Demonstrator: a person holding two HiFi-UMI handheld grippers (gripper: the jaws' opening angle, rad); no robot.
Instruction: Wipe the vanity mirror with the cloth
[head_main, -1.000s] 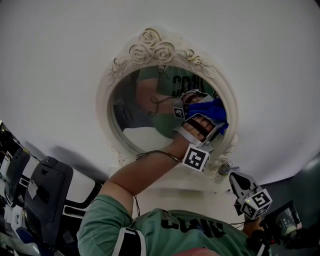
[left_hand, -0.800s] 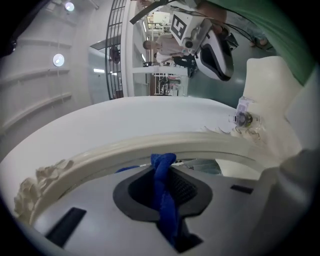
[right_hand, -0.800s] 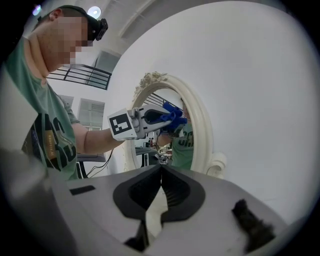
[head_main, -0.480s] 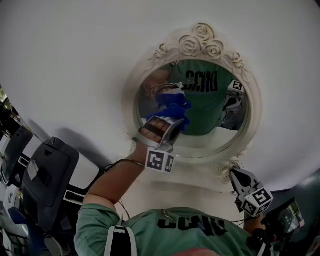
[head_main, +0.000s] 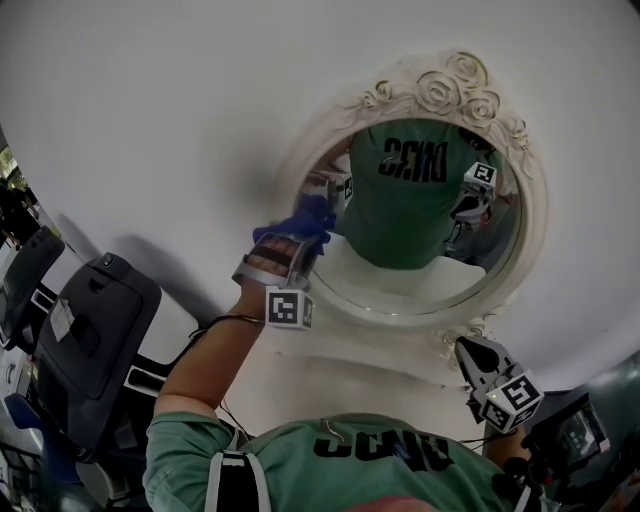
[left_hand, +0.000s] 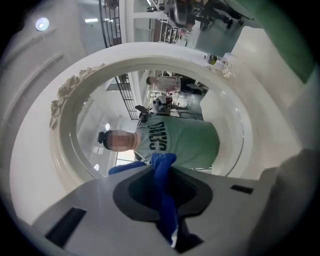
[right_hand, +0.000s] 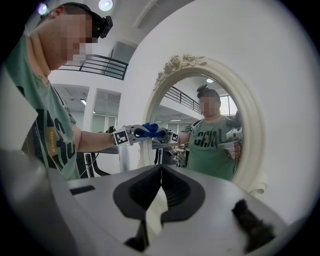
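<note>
Wall (head_main: 150, 120), white and plain, fills most of the head view. The vanity mirror (head_main: 425, 200), in its cream rose-topped frame, sits further right in that view than it did a second ago. Over that second the left claw (head_main: 292, 243) has swept leftward across the glass, from the right side, through left of centre half a second ago, to the left rim now. It is clamped on the blue cloth (head_main: 300, 222), which bunches out past the tips and hangs down between the jaws in the left gripper view. The right claw (head_main: 478, 358) has stayed low at the lower right, below the frame's bottom edge and apart from the glass. Its jaws are closed tip to tip with nothing between them.

White block lettering runs across the person's green shirt (head_main: 300, 468). It shows reversed in the glass, and I cannot read it with confidence. Each claw's cube carries black-and-white square markers.

The cloth lies where glass meets inner frame on the left side; whether it presses glass or rim I cannot tell. To its right the glass is uncovered, and the wall above and left of the frame is open. Dark padded equipment (head_main: 90, 340) stands at the lower left, beneath the left forearm and apart from the mirror.
</note>
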